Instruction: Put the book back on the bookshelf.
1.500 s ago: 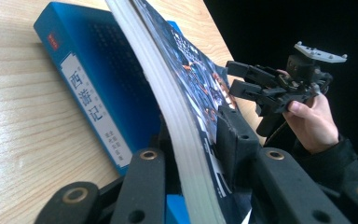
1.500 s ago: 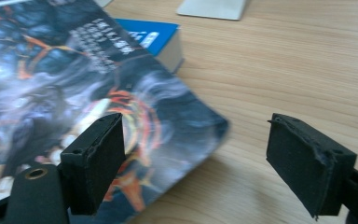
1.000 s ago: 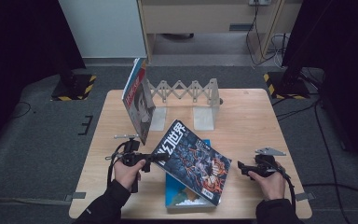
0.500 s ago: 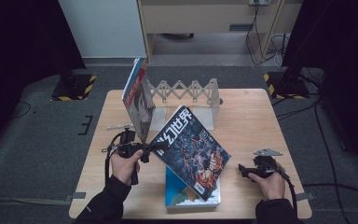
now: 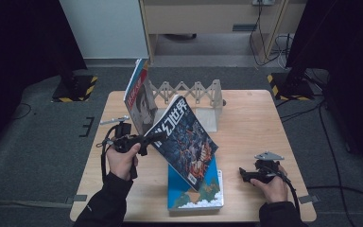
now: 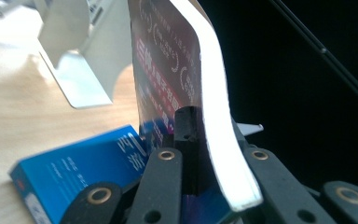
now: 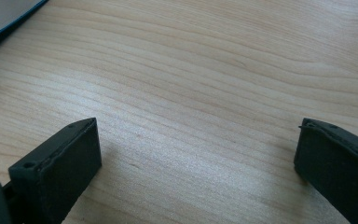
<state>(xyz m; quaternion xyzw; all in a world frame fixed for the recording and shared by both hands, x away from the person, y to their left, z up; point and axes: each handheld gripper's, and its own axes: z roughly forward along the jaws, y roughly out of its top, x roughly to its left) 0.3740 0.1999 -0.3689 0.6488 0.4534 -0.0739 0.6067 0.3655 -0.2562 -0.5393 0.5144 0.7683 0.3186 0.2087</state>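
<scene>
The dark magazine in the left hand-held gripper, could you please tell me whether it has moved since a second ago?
Yes. The dark magazine has risen and tipped more upright, toward the folding rack, off the blue book.

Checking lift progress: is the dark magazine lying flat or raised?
Raised and tilted: the left gripper is shut on the dark magazine, above the blue book.

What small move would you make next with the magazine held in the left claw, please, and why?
Probably carry the magazine toward the rack: the left claw grips its edge, tilted above the blue book, and open slots stand beside the upright book.
</scene>
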